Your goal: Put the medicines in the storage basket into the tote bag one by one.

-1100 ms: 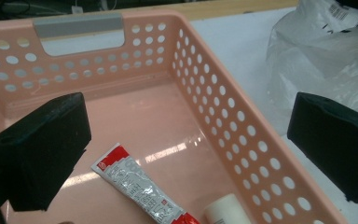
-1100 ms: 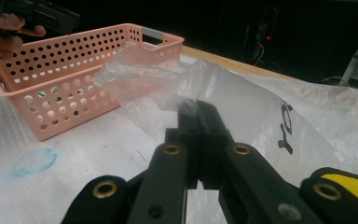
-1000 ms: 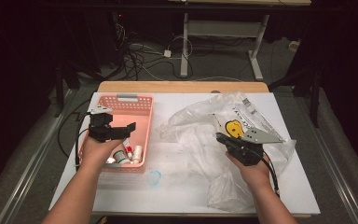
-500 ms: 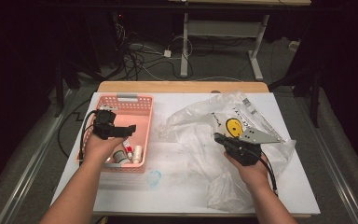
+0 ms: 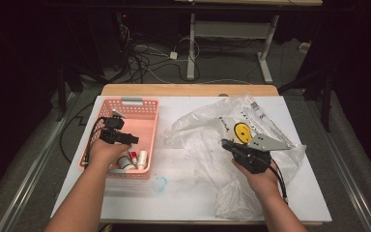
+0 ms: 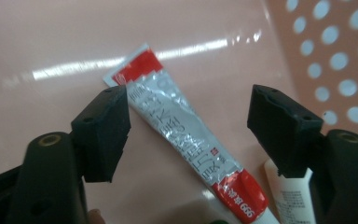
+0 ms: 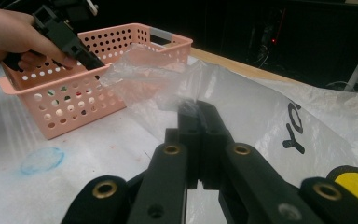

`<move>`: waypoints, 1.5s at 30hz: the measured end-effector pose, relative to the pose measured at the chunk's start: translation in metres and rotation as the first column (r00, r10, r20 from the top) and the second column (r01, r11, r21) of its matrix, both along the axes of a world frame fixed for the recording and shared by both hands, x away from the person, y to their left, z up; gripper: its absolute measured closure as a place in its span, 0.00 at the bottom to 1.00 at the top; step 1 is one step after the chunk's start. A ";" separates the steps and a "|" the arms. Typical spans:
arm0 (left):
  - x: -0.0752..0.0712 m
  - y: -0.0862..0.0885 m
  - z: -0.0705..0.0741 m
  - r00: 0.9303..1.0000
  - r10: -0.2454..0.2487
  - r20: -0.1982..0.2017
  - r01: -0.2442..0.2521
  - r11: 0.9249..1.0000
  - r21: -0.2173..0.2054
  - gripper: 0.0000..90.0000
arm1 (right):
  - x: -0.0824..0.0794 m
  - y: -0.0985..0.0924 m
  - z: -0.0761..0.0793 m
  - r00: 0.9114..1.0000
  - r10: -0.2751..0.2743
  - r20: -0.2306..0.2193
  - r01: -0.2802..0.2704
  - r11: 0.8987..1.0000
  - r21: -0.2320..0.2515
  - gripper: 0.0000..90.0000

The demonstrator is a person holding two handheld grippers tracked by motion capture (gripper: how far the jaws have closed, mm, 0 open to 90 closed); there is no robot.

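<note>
Tongs [image 6: 189, 133] astride tube [image 6: 186, 140], cap seemingly lower-right.

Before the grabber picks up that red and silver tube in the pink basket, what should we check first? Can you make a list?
1. The red and silver foil tube lies between the left gripper jaws: ok.
2. The jaws have just been closing, but the pads do not press on the tube yet: not ok.
3. The tube lies slantwise across the gap, so the grip may catch it crooked: not ok.
4. The white tube beside it sits near one jaw and might get pinched too: cannot tell.
5. The right gripper is shut on the clear plastic bag: ok.
6. The pink perforated plastic basket stands flat on the table: ok.
</note>
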State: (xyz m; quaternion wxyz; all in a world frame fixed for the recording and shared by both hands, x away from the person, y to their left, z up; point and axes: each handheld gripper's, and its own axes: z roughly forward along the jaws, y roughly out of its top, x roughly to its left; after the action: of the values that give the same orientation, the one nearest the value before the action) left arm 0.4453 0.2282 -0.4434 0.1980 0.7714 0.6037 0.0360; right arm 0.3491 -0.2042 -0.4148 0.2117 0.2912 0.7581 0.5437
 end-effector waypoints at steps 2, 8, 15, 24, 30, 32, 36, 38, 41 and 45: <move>0.002 -0.001 -0.004 0.999 0.020 -0.035 -0.019 1.000 0.019 0.35 | 0.000 -0.001 0.001 1.000 -0.002 0.003 0.002 1.000 0.006 1.00; 0.005 -0.005 -0.006 0.994 0.042 -0.098 -0.040 0.999 0.021 0.48 | 0.000 -0.007 0.003 1.000 -0.014 0.006 0.014 1.000 0.016 1.00; 0.008 -0.017 -0.006 0.997 0.014 -0.073 -0.010 0.999 0.048 0.65 | 0.000 -0.005 0.002 1.000 -0.011 0.003 0.011 1.000 0.015 1.00; 0.017 -0.028 -0.007 0.999 -0.028 -0.034 0.030 0.998 0.054 0.70 | 0.001 -0.006 0.001 1.000 -0.015 0.000 0.015 1.000 0.015 1.00; 0.020 -0.029 -0.009 0.999 -0.036 0.007 0.035 0.997 0.064 0.71 | 0.001 -0.004 0.000 1.000 -0.011 0.000 0.011 1.000 0.011 1.00; 0.021 -0.028 -0.009 0.999 -0.041 0.010 0.041 0.997 0.062 0.71 | 0.001 -0.004 0.000 1.000 -0.011 0.000 0.011 1.000 0.010 1.00; 0.019 -0.029 -0.009 0.999 -0.049 0.005 0.049 0.995 0.090 0.57 | 0.001 -0.005 0.001 1.000 -0.013 0.001 0.013 1.000 0.015 1.00; 0.018 -0.029 -0.009 0.998 -0.058 -0.001 0.058 0.993 0.106 0.57 | 0.001 -0.005 0.001 1.000 -0.014 0.002 0.014 1.000 0.014 1.00; 0.016 -0.028 -0.009 0.997 -0.074 -0.011 0.075 0.990 0.115 0.58 | 0.000 -0.005 0.001 1.000 -0.014 0.002 0.014 1.000 0.015 1.00; 0.014 -0.028 -0.008 0.995 -0.097 -0.016 0.098 0.987 0.125 0.65 | 0.000 -0.006 0.002 1.000 -0.015 0.001 0.015 1.000 0.018 1.00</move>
State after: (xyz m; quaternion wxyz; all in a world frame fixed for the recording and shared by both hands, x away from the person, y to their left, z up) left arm 0.4594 0.1998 -0.4516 0.1477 0.8110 0.5629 0.0604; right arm 0.3494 -0.2098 -0.4132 0.2133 0.2984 0.7509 0.5491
